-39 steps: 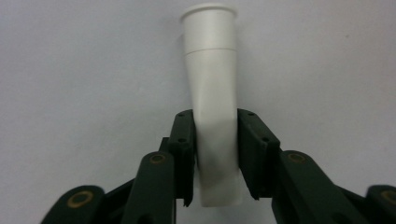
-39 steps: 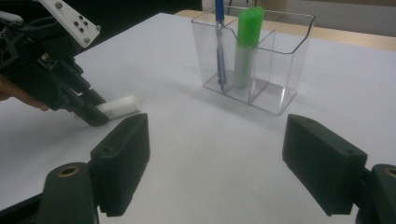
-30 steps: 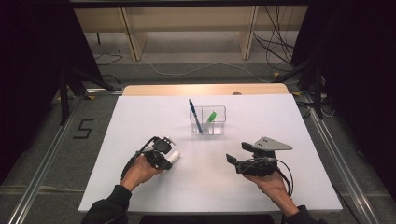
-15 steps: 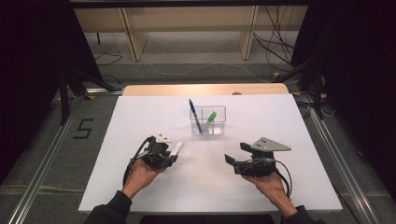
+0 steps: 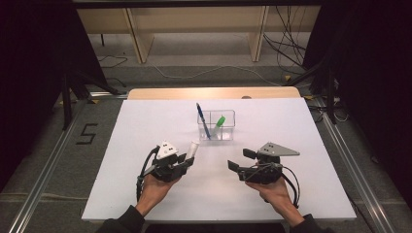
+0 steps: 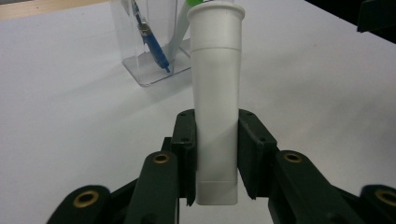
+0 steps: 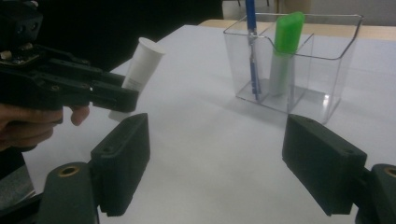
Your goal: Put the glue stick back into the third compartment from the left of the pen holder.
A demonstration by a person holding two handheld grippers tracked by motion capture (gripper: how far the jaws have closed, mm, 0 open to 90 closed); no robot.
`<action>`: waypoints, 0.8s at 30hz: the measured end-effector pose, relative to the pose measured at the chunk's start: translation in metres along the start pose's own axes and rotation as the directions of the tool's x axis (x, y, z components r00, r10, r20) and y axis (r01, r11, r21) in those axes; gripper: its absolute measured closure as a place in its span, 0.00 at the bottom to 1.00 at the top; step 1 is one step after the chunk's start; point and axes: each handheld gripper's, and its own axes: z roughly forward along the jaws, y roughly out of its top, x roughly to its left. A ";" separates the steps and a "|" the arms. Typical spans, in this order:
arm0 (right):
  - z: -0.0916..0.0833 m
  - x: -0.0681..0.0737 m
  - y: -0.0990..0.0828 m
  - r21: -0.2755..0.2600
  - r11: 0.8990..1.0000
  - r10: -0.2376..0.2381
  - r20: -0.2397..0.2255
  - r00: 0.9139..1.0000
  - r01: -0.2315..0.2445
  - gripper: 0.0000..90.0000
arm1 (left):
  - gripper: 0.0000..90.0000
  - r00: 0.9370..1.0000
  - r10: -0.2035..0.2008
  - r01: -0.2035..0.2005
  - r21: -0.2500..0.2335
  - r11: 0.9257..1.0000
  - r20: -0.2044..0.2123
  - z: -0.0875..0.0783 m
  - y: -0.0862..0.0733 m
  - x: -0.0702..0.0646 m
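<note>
A white tube (image 6: 217, 88) with a flanged cap stands between the two black jaws of my left gripper (image 6: 217, 156), which is shut on its lower part. In the high view the left gripper (image 5: 187, 158) holds the white tube (image 5: 193, 148) tilted toward a clear divided box (image 5: 228, 127). A blue pen (image 5: 202, 120) and a green-capped marker (image 5: 219, 121) stand in that box. My right gripper (image 5: 241, 160) sits to the right, open and holding nothing. The right gripper view has the right gripper (image 7: 222, 163) aimed at the box (image 7: 327, 70), with the tube (image 7: 140, 70) at left.
Everything rests on a white board (image 5: 145, 121) with a wooden strip (image 5: 214, 92) at its far edge. Metal rails (image 5: 359, 170) run along both sides. A "5" mark (image 5: 86, 133) is on the floor at left, and cables (image 5: 291, 53) lie beyond the table.
The left gripper has lifted the white tube and carried it right and forward, toward the clear box. The right gripper has stayed in place.
</note>
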 end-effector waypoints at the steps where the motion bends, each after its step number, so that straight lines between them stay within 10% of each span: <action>1: 0.001 0.001 0.000 -0.004 1.000 -0.004 -0.007 1.000 0.004 0.27 | 0.78 1.000 0.001 -0.001 -0.003 1.000 0.003 0.001 -0.001 -0.002; 24: 0.030 0.021 0.013 -0.005 0.996 0.083 -0.151 0.985 -0.084 0.30 | 0.78 0.998 0.029 -0.024 -0.091 0.996 0.050 0.002 -0.004 -0.028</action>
